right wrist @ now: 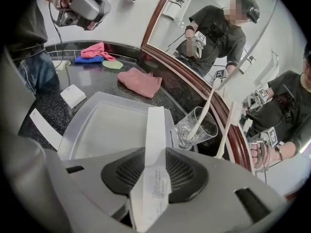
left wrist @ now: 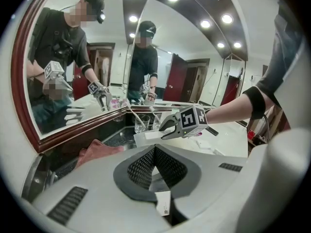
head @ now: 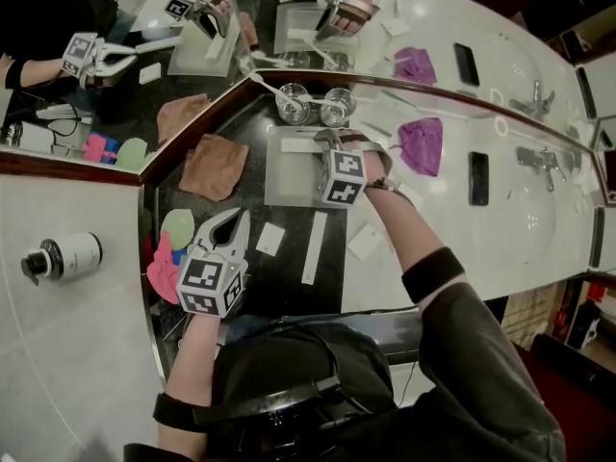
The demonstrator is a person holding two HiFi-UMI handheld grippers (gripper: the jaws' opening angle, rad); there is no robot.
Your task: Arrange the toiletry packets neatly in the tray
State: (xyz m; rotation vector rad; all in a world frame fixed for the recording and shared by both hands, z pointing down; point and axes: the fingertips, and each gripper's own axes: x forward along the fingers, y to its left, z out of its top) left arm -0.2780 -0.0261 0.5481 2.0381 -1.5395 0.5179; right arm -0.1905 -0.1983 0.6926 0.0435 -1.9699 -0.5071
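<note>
Fingers [right wrist: 187, 176] of the right gripper [right wrist: 154, 171] are shut tight on a long white packet [right wrist: 154, 144]. The packet sticks out past the tips and hangs over the right edge of the clear tray [right wrist: 112, 125]. The tray has nothing else in it.

From the head view, the right arm reaches out over the dark counter [head: 245, 142]. Its gripper [head: 329, 147] tips steeply down at the tray [head: 274, 195]. The left gripper [head: 229, 227] sits nearer the person, low over the counter, and points forward and a bit down. Its jaws are pressed together. A small white slip [left wrist: 164, 205] shows below them. It may just lie on the counter; I cannot tell.

Two more packets lie on the dark counter in front of the tray: a small one [head: 270, 239] just beside the left gripper, and a long one [head: 315, 248] to its right. Another [head: 366, 242] lies on the white counter.

Right behind the tray stand two glasses [head: 294, 104], close to the mirror. White sticks lean in them. A brown cloth [head: 214, 166] lies left of the tray. A purple bag [head: 421, 145] and a black phone [head: 478, 178] lie off to the right, well apart from the tray.
</note>
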